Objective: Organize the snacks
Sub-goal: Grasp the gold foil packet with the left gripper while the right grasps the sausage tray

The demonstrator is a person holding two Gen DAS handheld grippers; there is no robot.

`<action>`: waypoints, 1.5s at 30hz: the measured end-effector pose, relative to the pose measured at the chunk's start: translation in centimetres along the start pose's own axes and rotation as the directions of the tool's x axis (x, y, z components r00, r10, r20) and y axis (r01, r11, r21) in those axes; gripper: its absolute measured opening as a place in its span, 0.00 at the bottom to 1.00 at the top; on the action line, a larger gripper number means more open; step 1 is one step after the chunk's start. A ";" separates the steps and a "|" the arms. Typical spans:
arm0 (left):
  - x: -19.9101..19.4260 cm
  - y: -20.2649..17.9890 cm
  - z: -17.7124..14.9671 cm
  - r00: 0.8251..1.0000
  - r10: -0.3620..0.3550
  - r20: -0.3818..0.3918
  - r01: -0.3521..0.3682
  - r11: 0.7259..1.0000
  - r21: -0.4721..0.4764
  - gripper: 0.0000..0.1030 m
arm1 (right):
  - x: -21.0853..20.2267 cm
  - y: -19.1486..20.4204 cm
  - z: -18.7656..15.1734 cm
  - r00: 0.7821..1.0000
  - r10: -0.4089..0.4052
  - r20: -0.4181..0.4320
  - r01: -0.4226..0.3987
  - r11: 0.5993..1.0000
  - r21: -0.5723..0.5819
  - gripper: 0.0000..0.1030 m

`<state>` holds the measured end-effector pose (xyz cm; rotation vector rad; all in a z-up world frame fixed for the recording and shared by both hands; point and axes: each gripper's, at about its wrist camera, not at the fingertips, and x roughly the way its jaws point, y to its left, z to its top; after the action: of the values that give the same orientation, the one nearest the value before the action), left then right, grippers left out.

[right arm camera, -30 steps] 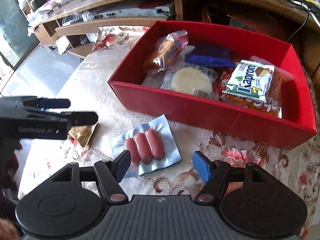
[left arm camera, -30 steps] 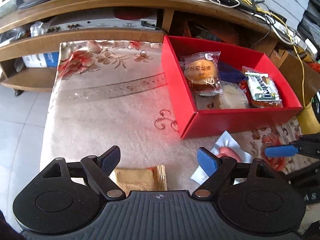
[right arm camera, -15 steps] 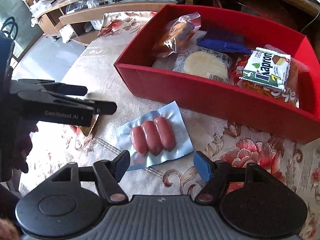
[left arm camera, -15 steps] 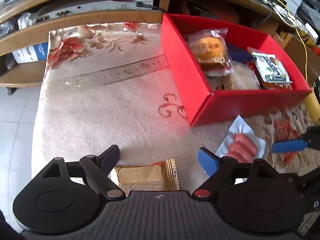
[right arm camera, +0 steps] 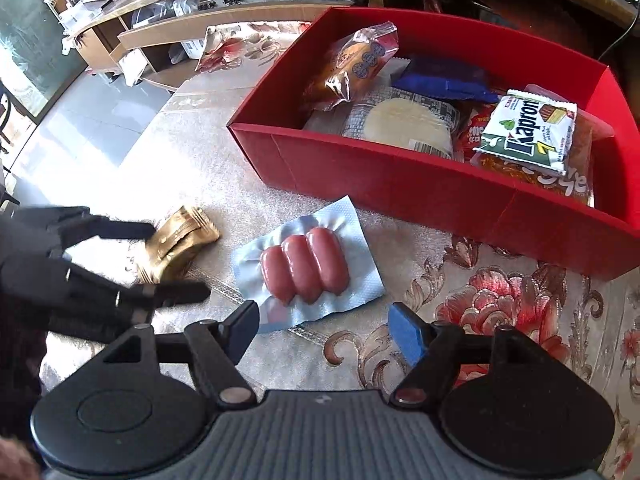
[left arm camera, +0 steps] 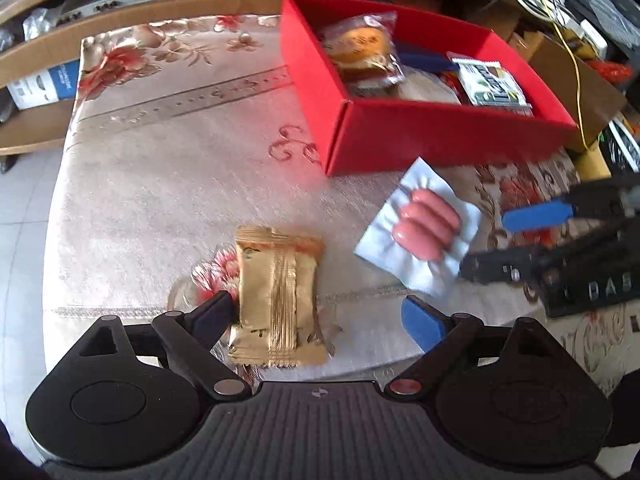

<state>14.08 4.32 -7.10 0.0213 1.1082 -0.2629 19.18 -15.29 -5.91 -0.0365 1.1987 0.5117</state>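
Two loose packets (left arm camera: 276, 292) beside red box (left arm camera: 420, 136)

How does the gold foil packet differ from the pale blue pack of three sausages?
The gold foil snack packet is opaque, hiding its contents; the pale blue sausage pack shows three pink sausages. The gold packet lies between the opening jaws of the left gripper; the sausage pack lies just ahead of the right gripper. Both lie on the floral tablecloth, outside the red box.
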 end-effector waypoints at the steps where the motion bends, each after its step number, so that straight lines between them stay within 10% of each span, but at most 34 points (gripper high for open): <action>1: 0.1 -0.1 0.1 1.000 0.011 0.005 -0.011 1.000 0.003 0.91 | 0.0 -0.1 0.0 1.000 -0.006 0.000 0.006 1.000 0.003 0.62; 10: 1.1 -0.4 1.0 0.993 0.112 0.030 -0.112 0.993 0.027 0.86 | 0.5 -0.4 0.3 1.000 -0.028 -0.002 0.028 0.999 0.032 0.63; 18: -0.5 0.5 0.2 0.995 0.086 0.047 -0.086 0.996 0.006 0.49 | 1.1 -1.5 0.7 1.000 -0.021 -0.001 0.021 0.991 0.131 0.66; 29: -1.1 0.6 -0.8 0.999 0.000 0.049 0.001 1.000 -0.021 0.52 | 2.6 -0.1 1.8 0.999 0.019 0.046 -0.037 0.903 0.427 0.84; 35: -1.2 0.6 -1.2 0.999 0.002 0.051 -0.002 1.000 -0.008 0.69 | 4.4 3.1 3.4 0.994 -0.099 0.040 0.079 0.936 0.344 0.91; 45: -2.1 1.7 -1.3 0.998 -0.016 0.062 0.019 0.998 -0.059 0.84 | 2.5 2.6 1.0 0.976 -0.210 -0.055 0.212 0.977 0.028 0.57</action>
<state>12.44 6.57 -6.05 -0.0491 1.0547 -0.2445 19.69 -11.79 -7.19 -0.1473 1.2378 0.3055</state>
